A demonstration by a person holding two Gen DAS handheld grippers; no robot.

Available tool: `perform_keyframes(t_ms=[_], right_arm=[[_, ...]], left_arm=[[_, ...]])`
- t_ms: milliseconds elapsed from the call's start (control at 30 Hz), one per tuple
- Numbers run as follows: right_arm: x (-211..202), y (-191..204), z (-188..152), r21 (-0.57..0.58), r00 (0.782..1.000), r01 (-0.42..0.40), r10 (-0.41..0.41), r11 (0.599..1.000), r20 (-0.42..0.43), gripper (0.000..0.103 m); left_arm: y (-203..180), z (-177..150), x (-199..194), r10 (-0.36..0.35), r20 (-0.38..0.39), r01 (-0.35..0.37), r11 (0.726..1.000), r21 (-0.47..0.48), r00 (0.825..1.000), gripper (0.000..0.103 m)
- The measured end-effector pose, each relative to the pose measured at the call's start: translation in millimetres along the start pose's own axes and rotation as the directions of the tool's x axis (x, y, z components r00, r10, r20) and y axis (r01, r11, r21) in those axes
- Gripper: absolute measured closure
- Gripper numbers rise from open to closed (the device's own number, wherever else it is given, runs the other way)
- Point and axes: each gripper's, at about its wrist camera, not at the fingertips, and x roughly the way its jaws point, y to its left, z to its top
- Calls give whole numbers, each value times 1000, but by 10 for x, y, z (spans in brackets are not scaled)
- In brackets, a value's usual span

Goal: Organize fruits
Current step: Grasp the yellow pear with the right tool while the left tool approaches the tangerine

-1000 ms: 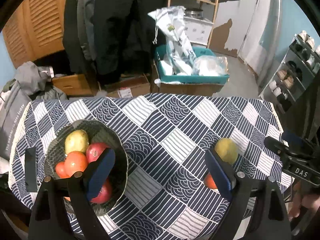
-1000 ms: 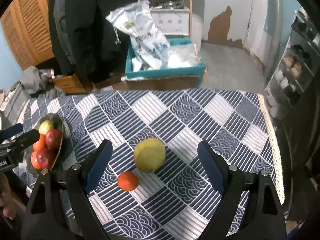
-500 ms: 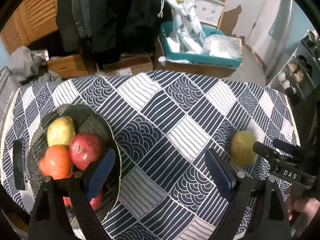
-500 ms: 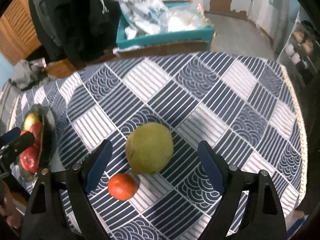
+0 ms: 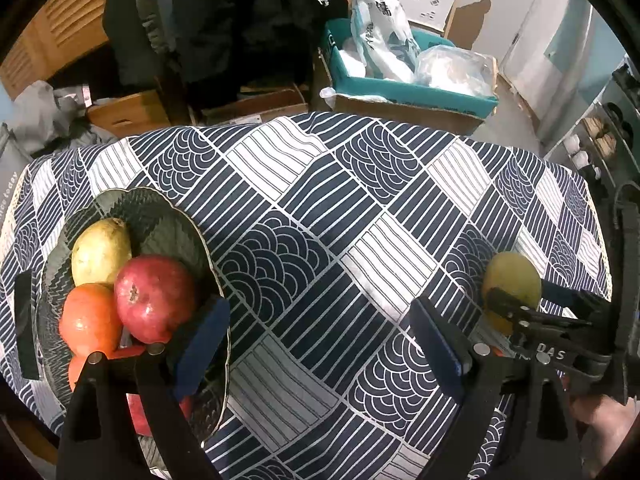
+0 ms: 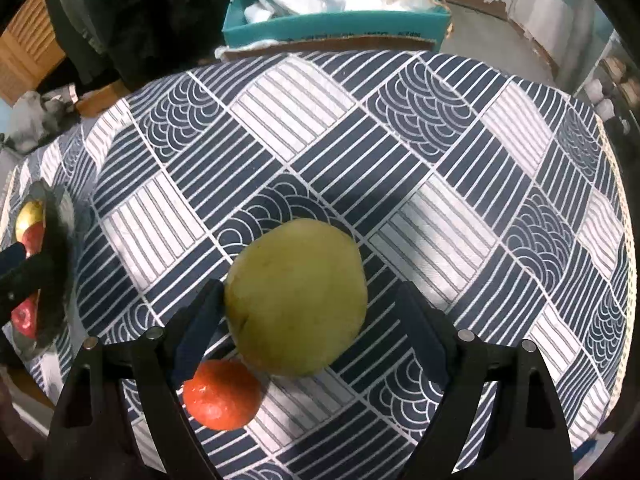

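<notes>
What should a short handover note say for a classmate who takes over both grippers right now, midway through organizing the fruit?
Right gripper: open, fingers either side of the large yellow-green fruit on the tablecloth; no grip yet.
Left gripper: open, holding nothing, hovering by the bowl.
Done: the bowl holds a yellow fruit, a red fruit and an orange fruit, with more red partly hidden underneath.
Left: the yellow-green fruit and the small orange fruit beside it are outside the bowl.

You can read "DAS" on the right gripper body and "today" on a grey bag.
</notes>
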Motion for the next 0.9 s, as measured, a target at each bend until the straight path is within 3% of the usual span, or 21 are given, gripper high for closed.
perform_keyframes(t_ms=[200,333,600,900], right_arm=[[98,40,-30,-18,999,-12,11,1000,-40,29],[61,-3,-49,0,999,-25,25,1000,-33,31],[-195,-204,-185,30,999,27,-28,999,22,31],[-575,-477,-368,52,995,65,-69,997,68,31]], left_arm=[[-64,-1,-17,-11,1,11,1000,15,1000,11],[-105,-11,-54,-21,6,21,1000,23,1000,11],[-302,-65,-124,-55,8,54,997,54,998,11],[-726,-244,-60,-127,-46,131,986,106,991,11]])
